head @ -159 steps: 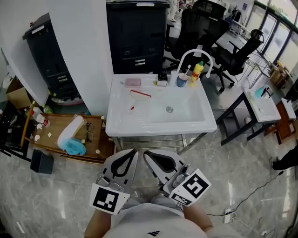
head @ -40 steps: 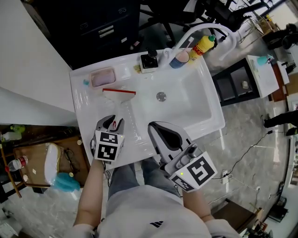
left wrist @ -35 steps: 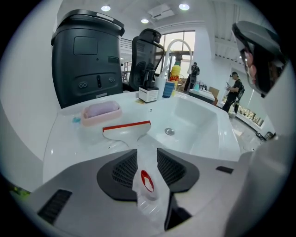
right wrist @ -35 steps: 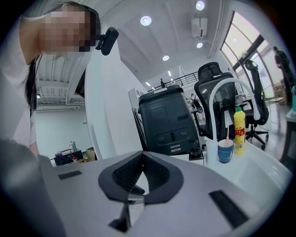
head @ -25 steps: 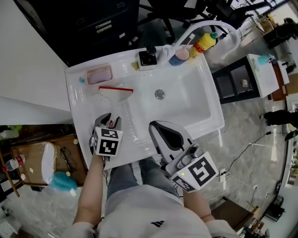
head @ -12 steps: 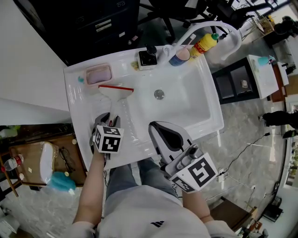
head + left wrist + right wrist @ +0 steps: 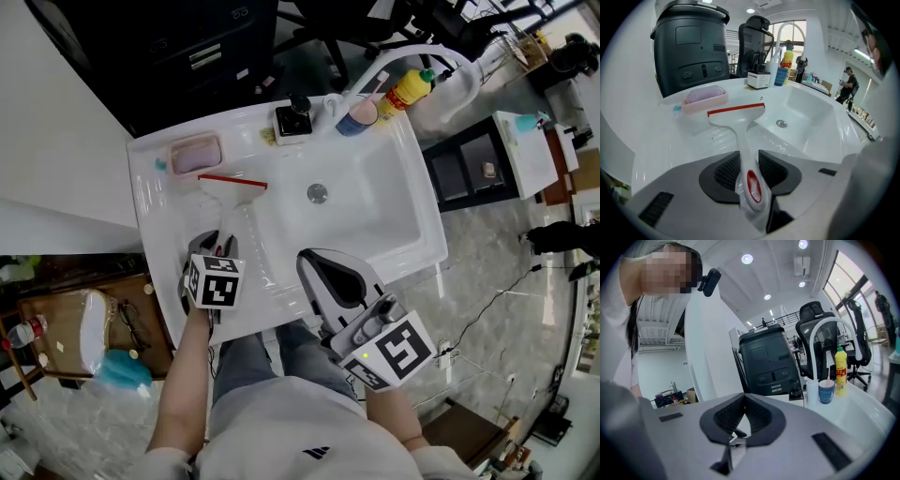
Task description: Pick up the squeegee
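Observation:
The squeegee (image 7: 234, 195), white with a red blade edge and a red oval on its handle, lies on the left ledge of the white sink (image 7: 375, 220). My left gripper (image 7: 221, 243) points steeply down over the handle end. In the left gripper view the handle of the squeegee (image 7: 740, 126) runs between the jaws of the left gripper (image 7: 746, 161). Those jaws have just been closing, and both pads now touch its sides. My right gripper (image 7: 307, 261) hovers at the sink's near edge, shut and empty; in its own view the tips of the right gripper (image 7: 743, 399) meet.
A pink soap dish (image 7: 195, 153) sits behind the squeegee's blade. Along the sink's back stand a black dispenser (image 7: 292, 117), a blue cup (image 7: 361, 114), a yellow bottle (image 7: 412, 89) and a white arched faucet (image 7: 394, 58). Left of the sink is a low wooden shelf (image 7: 75, 328).
The left gripper has stayed over the squeegee handle, shifting only slightly. The right gripper has not moved. The squeegee still lies in the same place.

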